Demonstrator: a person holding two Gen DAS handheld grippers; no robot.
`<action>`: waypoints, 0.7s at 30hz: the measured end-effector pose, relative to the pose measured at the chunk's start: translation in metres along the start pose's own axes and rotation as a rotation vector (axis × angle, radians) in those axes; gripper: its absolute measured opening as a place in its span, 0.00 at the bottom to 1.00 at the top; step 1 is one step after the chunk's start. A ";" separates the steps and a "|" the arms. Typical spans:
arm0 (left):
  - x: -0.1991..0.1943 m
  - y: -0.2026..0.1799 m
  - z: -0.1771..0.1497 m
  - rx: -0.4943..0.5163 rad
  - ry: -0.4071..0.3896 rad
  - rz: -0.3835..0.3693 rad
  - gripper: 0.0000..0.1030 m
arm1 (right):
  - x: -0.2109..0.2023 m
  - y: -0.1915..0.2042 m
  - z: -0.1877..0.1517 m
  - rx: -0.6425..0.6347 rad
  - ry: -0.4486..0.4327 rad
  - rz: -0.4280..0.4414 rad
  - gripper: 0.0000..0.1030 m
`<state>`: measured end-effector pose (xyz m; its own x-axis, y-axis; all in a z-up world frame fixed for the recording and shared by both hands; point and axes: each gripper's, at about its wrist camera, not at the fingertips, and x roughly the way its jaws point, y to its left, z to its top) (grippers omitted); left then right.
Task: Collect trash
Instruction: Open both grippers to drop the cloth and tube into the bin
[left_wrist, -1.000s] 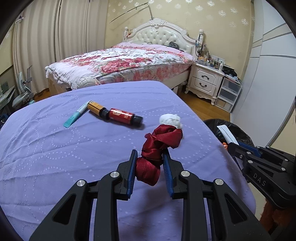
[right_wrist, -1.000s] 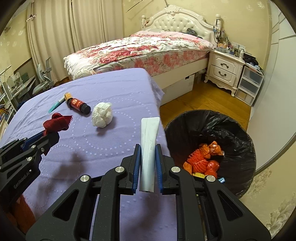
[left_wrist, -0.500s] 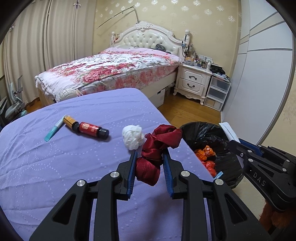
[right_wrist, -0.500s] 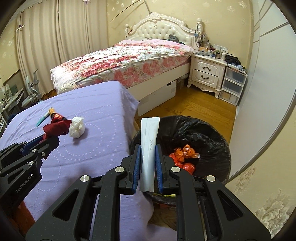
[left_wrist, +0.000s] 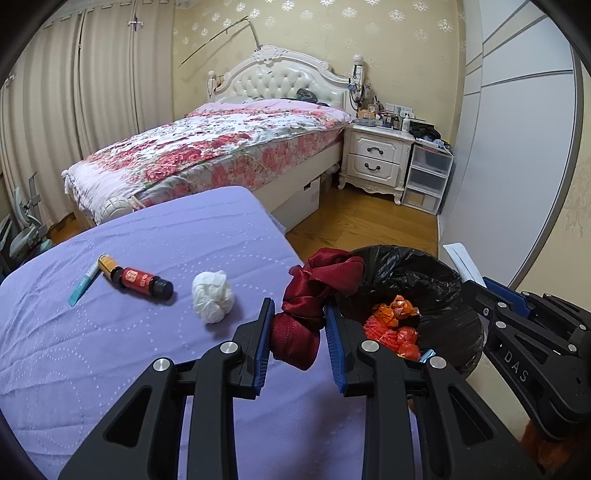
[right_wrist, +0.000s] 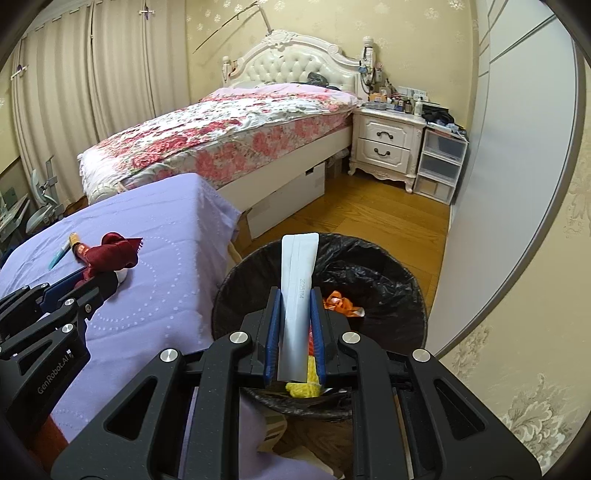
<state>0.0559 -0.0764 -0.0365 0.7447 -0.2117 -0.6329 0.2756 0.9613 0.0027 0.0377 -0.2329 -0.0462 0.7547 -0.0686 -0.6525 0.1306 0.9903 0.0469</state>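
Our left gripper (left_wrist: 298, 334) is clamped on a red ribbon (left_wrist: 314, 295) at the table (left_wrist: 110, 350) edge, just beside the bin (left_wrist: 436, 291). Our right gripper (right_wrist: 294, 332) pinches a white tube (right_wrist: 297, 291) (printed side up) over the bin's orange scraps (right_wrist: 338, 301). Tissue ball (left_wrist: 213, 297), bottle (left_wrist: 142, 281), pen (left_wrist: 84, 284) lie on the table.

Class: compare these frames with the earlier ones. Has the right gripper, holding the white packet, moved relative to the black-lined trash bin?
Yes. The right gripper with its white packet has shifted rightward off the purple-covered table and now sits over the trash bin.
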 end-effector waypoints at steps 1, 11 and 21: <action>0.002 -0.004 0.001 0.007 0.002 -0.001 0.27 | 0.001 -0.003 0.000 0.004 -0.002 -0.008 0.15; 0.020 -0.029 0.008 0.051 0.011 -0.003 0.27 | 0.012 -0.026 0.005 0.048 -0.020 -0.061 0.16; 0.047 -0.050 0.013 0.079 0.039 -0.002 0.27 | 0.039 -0.042 0.003 0.094 0.022 -0.076 0.16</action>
<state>0.0855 -0.1370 -0.0562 0.7204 -0.2049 -0.6625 0.3254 0.9435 0.0620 0.0632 -0.2778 -0.0715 0.7261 -0.1396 -0.6733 0.2478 0.9665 0.0668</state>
